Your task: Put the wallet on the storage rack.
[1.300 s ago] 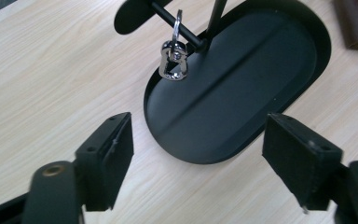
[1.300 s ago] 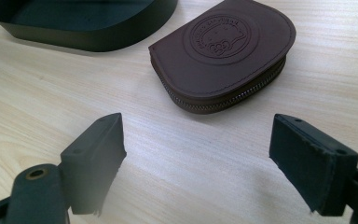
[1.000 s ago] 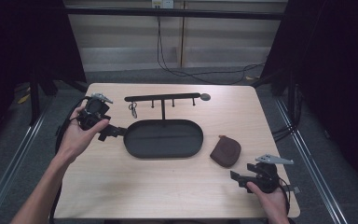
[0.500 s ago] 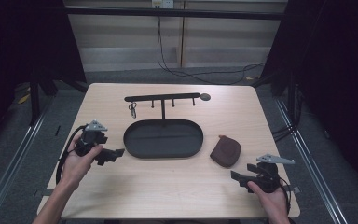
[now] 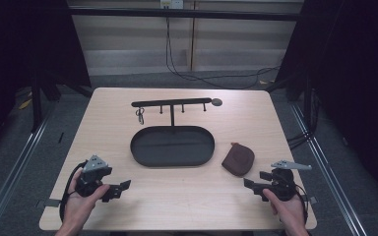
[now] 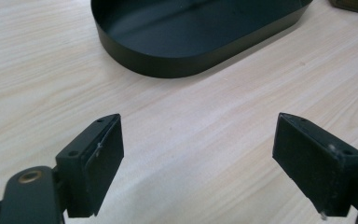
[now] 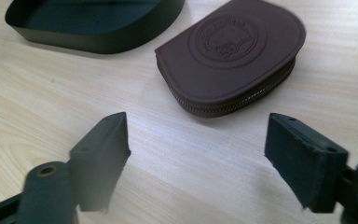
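An empty black oval tray lies mid-table, with a black hook rack behind it. A small key ring hangs from the rack's left end. A brown zipped leather pouch rests to the right of the tray. My left gripper is low over the front left of the table, open and empty, and in the left gripper view it faces the tray wall. My right gripper sits front right. It is open just short of the pouch; its jaws have just been closing slightly, with nothing between them.
The wooden table has bare surface between the two grippers along the front edge. Dark metal frame rails run along both sides on the floor, and cables hang at the back wall.
My left hand has come down from beside the tray's left end to the front-left corner of the table. The right hand has stayed put.
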Demonstrator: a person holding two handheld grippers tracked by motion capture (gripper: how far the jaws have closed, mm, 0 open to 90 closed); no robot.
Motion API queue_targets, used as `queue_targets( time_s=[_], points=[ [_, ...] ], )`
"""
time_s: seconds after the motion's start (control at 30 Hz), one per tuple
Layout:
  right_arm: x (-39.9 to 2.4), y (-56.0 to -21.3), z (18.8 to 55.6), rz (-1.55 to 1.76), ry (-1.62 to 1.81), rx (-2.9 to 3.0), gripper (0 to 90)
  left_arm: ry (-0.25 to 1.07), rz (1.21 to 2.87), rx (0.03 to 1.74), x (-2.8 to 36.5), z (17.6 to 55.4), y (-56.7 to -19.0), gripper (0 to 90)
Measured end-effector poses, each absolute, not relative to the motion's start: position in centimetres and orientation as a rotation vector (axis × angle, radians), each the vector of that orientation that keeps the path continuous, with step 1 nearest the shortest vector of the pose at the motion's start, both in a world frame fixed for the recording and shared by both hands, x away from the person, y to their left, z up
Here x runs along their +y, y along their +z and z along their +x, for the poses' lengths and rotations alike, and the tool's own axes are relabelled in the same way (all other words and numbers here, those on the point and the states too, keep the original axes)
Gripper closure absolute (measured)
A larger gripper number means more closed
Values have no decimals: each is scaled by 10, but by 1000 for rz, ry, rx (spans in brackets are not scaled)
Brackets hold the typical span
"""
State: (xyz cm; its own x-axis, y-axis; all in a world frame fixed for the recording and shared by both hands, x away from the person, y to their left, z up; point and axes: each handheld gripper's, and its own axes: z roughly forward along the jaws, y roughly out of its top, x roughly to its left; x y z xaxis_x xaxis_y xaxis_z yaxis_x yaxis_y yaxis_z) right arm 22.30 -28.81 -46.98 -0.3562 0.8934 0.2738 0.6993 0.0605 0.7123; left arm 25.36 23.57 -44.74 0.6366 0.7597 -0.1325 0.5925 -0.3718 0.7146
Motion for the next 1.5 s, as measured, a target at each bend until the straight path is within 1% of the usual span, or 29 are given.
queue_targets(
  time_s=[0.07, 0.13, 0.2, 0.23, 0.37, 0.43, 0.53, 0.6, 0.63, 0.73, 0.83, 0.93, 1.03, 1.1, 1.23, 1.33, 1.5],
  points=[
    [-290, -467, 225, 1627, 1178, 2102, 239, 301, 2091, 1032, 236, 245, -449, 167],
    [-293, -464, 227, 1621, 1175, 2117, 260, 294, 2098, 1021, 234, 238, -451, 167],
    [-294, -461, 228, 1606, 1177, 2138, 313, 306, 2093, 1021, 232, 230, -455, 167],
    [-294, -459, 227, 1592, 1160, 2156, 318, 319, 2094, 1024, 231, 226, -456, 168],
    [-294, -448, 229, 1586, 1149, 2209, 298, 315, 2070, 995, 233, 212, -455, 170],
    [-293, -439, 234, 1582, 1112, 2227, 262, 318, 2057, 982, 235, 208, -456, 168],
    [-291, -432, 245, 1606, 1087, 2260, 247, 288, 2039, 969, 239, 206, -457, 165],
    [-287, -434, 254, 1627, 1052, 2282, 238, 311, 2032, 977, 240, 209, -458, 160],
    [-285, -436, 257, 1641, 1039, 2279, 238, 294, 2033, 976, 241, 212, -459, 160],
    [-278, -443, 267, 1678, 992, 2294, 198, 277, 2012, 977, 244, 217, -459, 162],
    [-273, -444, 274, 1687, 971, 2319, 175, 282, 1997, 968, 246, 217, -458, 161],
    [-272, -442, 285, 1703, 939, 2330, 181, 253, 2027, 973, 243, 219, -461, 161],
    [-272, -441, 294, 1726, 873, 2273, 233, 274, 2044, 984, 240, 221, -461, 161],
    [-270, -442, 300, 1736, 843, 2298, 203, 273, 2048, 990, 239, 221, -462, 161],
    [-266, -443, 310, 1747, 765, 2340, 192, 265, 2057, 991, 238, 222, -463, 161],
    [-265, -440, 318, 1746, 748, 2366, 201, 262, 2058, 983, 238, 221, -463, 161],
    [-263, -437, 331, 1748, 666, 2379, 185, 242, 2096, 960, 235, 222, -465, 161]
  ],
)
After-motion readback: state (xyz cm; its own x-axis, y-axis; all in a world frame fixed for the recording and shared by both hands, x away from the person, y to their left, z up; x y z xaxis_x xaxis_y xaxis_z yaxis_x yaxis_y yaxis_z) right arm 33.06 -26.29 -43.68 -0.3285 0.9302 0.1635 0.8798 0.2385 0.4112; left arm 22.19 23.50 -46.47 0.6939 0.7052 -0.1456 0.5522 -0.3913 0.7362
